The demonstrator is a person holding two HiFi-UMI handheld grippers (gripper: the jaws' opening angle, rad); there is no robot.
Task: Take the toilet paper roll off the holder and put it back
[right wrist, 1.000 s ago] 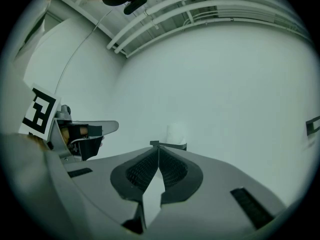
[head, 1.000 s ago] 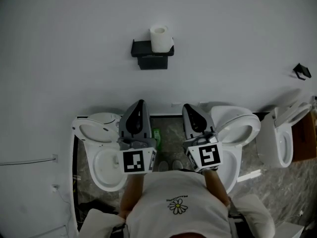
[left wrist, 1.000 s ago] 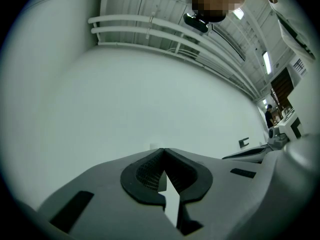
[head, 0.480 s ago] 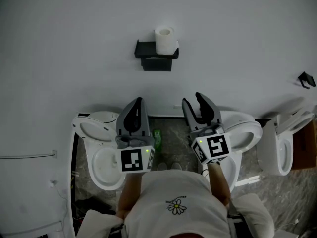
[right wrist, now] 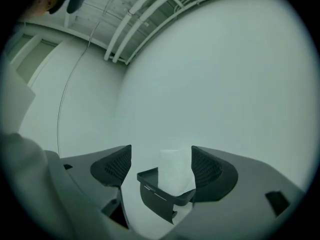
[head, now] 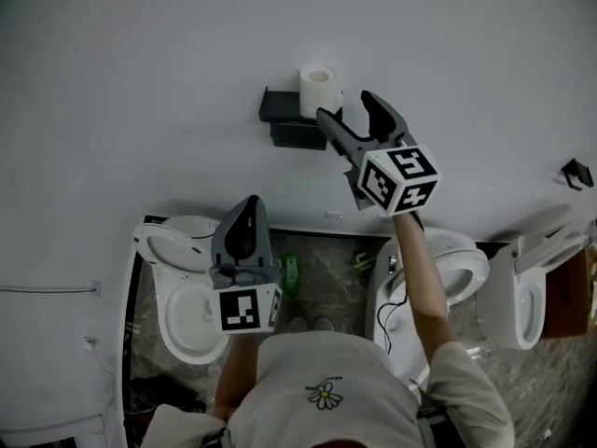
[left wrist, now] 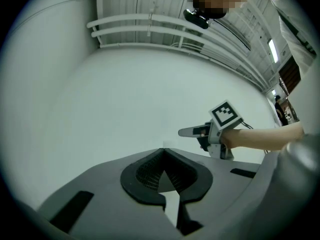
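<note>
At the lower left of the head view, the left gripper (head: 249,205) hung over a glossy white toilet (head: 177,292). Its grey jaws were clenched together on nothing.

Up at the centre, the toilet paper roll (head: 319,90), a soft white cylinder, stood upright on the right end of the holder (head: 284,119). The holder was a matt black, hard-edged shelf fixed to the plain pale wall (head: 140,63).

Just right of it, the right gripper (head: 344,105) was raised toward the roll. Its jaws had just been opening and stood released and wide. In the right gripper view their mesh-textured pads (right wrist: 116,166) framed the roll, though it seemed to lie beyond them, untouched.

One jaw tip looked very near the holder's rigid edge, so a crooked approach could snag there. The roll stood loose, so a nudge might tip it off the shelf. Too hard a squeeze would dent the yielding paper.
</note>
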